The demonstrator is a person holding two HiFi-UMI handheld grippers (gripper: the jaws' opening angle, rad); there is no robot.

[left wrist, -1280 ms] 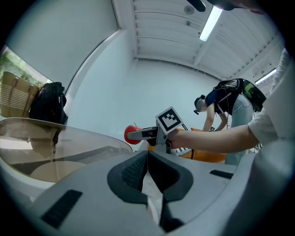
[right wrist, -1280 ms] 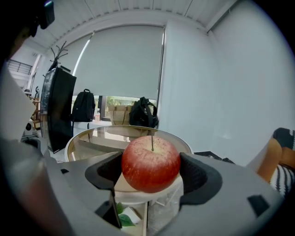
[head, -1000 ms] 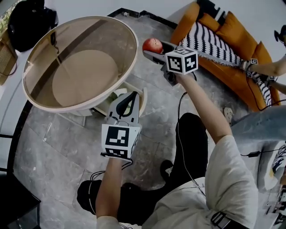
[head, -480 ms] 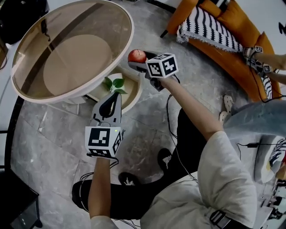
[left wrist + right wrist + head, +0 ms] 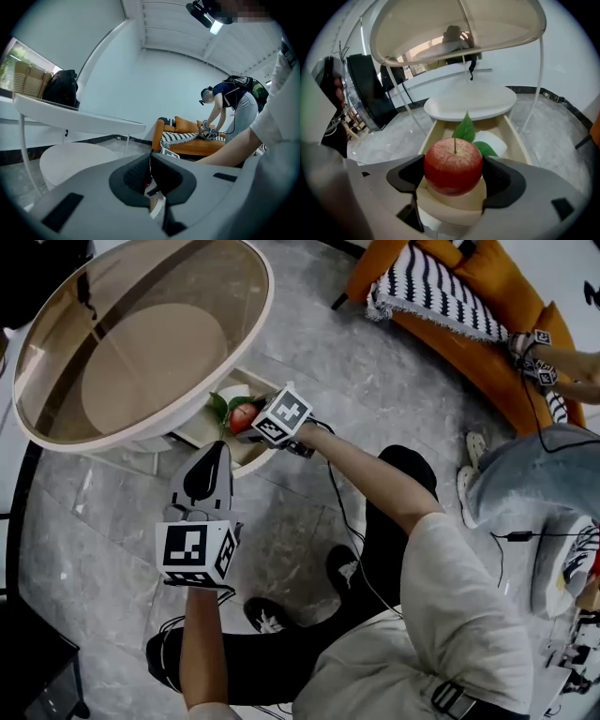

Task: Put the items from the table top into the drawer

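One apple (image 5: 453, 164) fills the right gripper (image 5: 453, 178) (apparently over drawer (image 5: 515, 144)).

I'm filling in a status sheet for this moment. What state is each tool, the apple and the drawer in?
left tool: shut, nothing between its jaws.
right tool: shut on the apple.
apple: gripped stem up, held over the drawer.
drawer: pulled open, with green leaves and a white item inside.

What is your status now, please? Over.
Right gripper shut on apple, at front edge of open drawer. Left gripper shut, empty. Leaves in drawer; nothing seen blocking the apple.
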